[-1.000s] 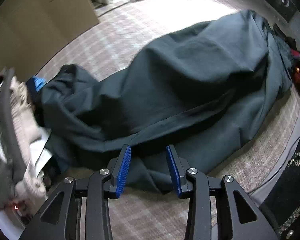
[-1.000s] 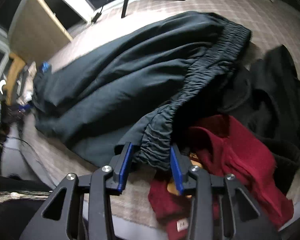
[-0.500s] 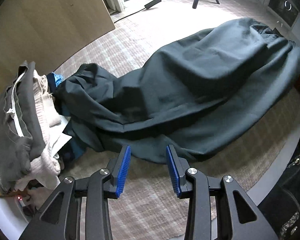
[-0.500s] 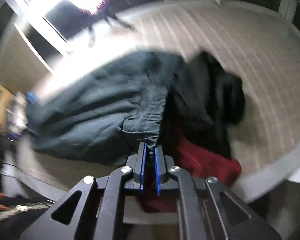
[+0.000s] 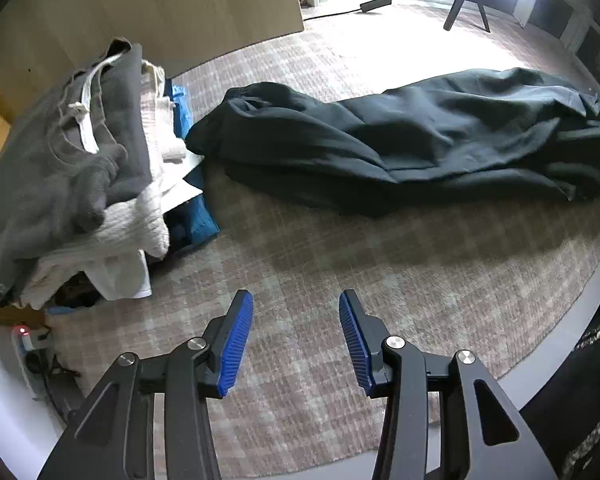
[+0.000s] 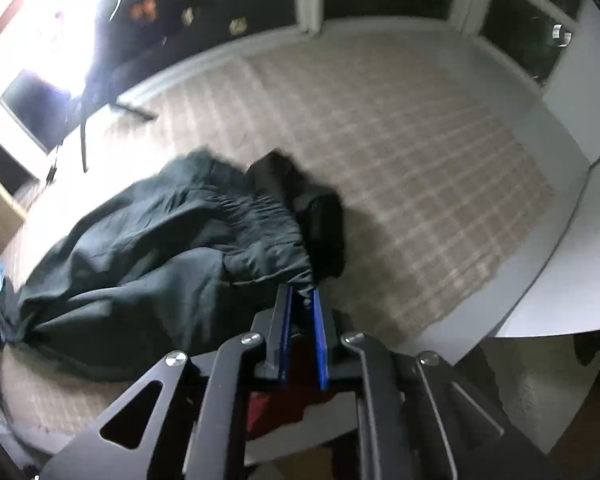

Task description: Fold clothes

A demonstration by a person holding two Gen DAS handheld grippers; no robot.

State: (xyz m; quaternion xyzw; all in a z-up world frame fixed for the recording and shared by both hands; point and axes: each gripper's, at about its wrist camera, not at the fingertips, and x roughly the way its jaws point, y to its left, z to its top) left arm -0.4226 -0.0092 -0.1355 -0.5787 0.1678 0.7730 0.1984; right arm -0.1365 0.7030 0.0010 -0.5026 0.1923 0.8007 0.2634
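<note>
Dark green-grey elastic-waisted cotton trousers [image 5: 400, 148], stretched rumpled along the checked beige carpet [image 5: 320, 264]: right gripper [image 6: 302, 300] pinched closed on the gathered waistband, left gripper [image 5: 296, 332] spread wide, empty, hovering short of the hem; straightening seemingly in hand, hem-grasp likely next.

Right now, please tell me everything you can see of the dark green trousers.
The dark green trousers are of thin, matte, creased cloth. They lie stretched along the checked carpet, the leg end near the folded clothes pile. The gathered elastic waistband is lifted, pinched in the shut right gripper, beside a black garment.
</note>
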